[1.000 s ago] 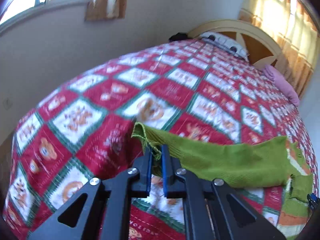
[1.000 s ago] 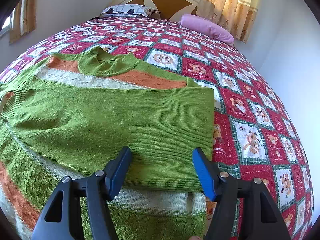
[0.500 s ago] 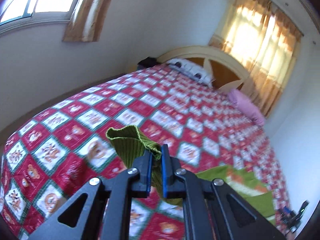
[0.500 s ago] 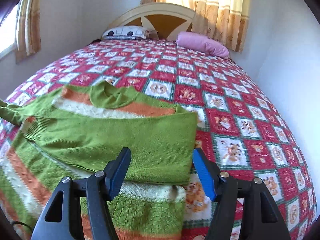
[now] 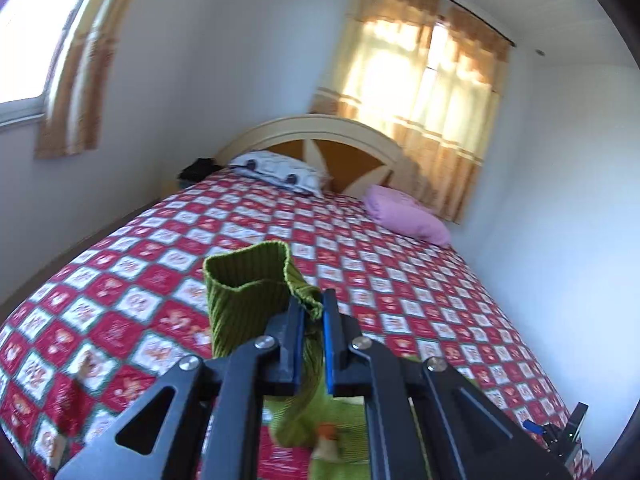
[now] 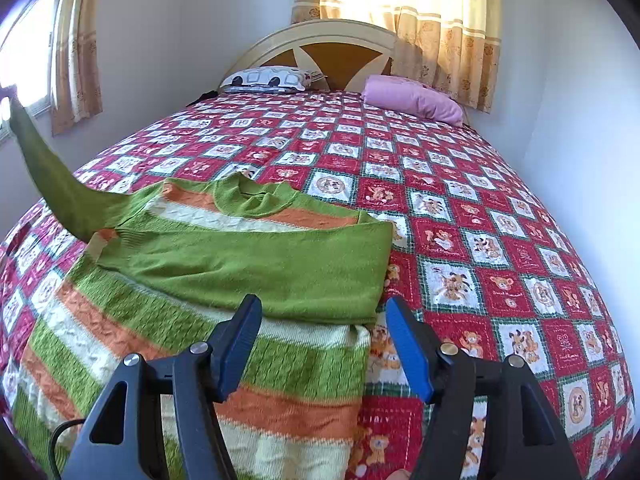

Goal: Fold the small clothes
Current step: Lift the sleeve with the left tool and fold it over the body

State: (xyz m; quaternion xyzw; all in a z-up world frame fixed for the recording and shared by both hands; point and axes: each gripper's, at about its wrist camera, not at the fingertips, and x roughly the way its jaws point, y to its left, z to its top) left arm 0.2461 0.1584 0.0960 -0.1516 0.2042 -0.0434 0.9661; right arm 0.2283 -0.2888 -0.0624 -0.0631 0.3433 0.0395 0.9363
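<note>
Bed (image 6: 460, 208), lower left: sweater (image 6: 192, 320). Left gripper (image 5: 311, 320) clenches sleeve cuff (image 5: 244, 280) (raised); right gripper (image 6: 322, 344) released. Next: lay sleeve across.

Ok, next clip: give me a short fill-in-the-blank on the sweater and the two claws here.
1. The left claw is shut on the sweater's ____.
2. The right claw is ____ and holds nothing.
3. One sleeve lies folded across the sweater's ____.
4. The pillow nearest the curtain is ____.

Missing words: cuff; open; chest; pink
</note>
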